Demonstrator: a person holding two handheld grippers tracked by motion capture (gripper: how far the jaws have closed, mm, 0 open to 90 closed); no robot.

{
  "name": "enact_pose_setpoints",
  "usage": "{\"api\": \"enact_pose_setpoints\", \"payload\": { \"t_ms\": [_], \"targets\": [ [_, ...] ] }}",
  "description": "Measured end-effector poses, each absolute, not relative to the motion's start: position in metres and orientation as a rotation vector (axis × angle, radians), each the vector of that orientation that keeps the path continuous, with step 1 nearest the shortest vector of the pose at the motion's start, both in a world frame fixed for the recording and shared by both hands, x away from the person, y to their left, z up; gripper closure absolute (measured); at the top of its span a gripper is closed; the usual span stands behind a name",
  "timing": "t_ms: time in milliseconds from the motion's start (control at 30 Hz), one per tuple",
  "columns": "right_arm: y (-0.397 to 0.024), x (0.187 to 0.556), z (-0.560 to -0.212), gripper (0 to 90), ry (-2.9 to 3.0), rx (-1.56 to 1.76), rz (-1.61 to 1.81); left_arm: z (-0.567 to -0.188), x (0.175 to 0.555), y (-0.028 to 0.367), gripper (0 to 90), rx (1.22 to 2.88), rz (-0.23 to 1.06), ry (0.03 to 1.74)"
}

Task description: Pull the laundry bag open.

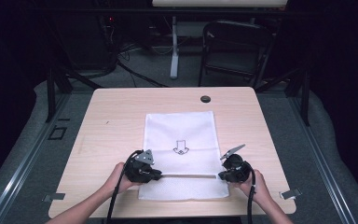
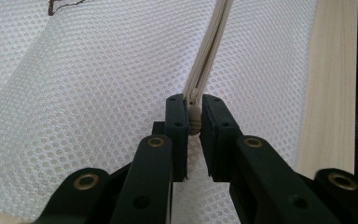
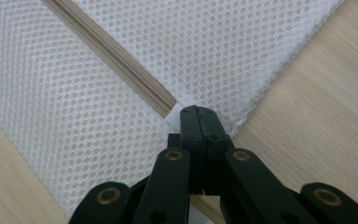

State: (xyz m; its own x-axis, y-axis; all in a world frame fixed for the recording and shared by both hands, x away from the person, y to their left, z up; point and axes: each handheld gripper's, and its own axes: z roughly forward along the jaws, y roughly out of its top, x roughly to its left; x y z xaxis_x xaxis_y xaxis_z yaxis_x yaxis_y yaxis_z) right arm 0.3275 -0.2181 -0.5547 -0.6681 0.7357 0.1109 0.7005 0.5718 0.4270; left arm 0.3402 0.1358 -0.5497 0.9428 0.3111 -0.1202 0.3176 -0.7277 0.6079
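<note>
Between the jaws of the left gripper point(image 2: 193, 122), nearly closed, sits the cream zipper pull point(image 2: 194, 120) of a white mesh bag point(image 1: 181, 140), pinched. The right gripper point(image 3: 196, 116) is clamped tight on the bag's edge at the far end of the zipper point(image 3: 121, 70). Beyond both, the bag lies flat on the table point(image 1: 107, 121). Judgement: light, limp, snag-prone mesh; only the pull and the seamed edge give firm purchase.
</note>
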Motion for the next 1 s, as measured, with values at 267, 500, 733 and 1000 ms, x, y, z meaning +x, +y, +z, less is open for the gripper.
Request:
{"api": "enact_pose_setpoints", "payload": {
  "t_ms": [267,500,733,1000],
  "targets": [
    [-0.218,0.327,-0.555,90.0,2.707,1.248,0.692,-0.549,0.338,0.144,81.5,2.438,-0.005,0.466],
    [-0.217,0.327,-0.555,90.0,2.707,1.244,0.683,-0.551,0.337,0.150,81.5,2.432,-0.019,0.476],
    [-0.217,0.327,-0.555,90.0,2.709,1.241,0.681,-0.550,0.337,0.151,81.5,2.439,-0.009,0.490],
    [-0.217,0.327,-0.555,90.0,2.712,1.229,0.680,-0.551,0.336,0.154,81.5,2.453,-0.012,0.487]
  ]
}}
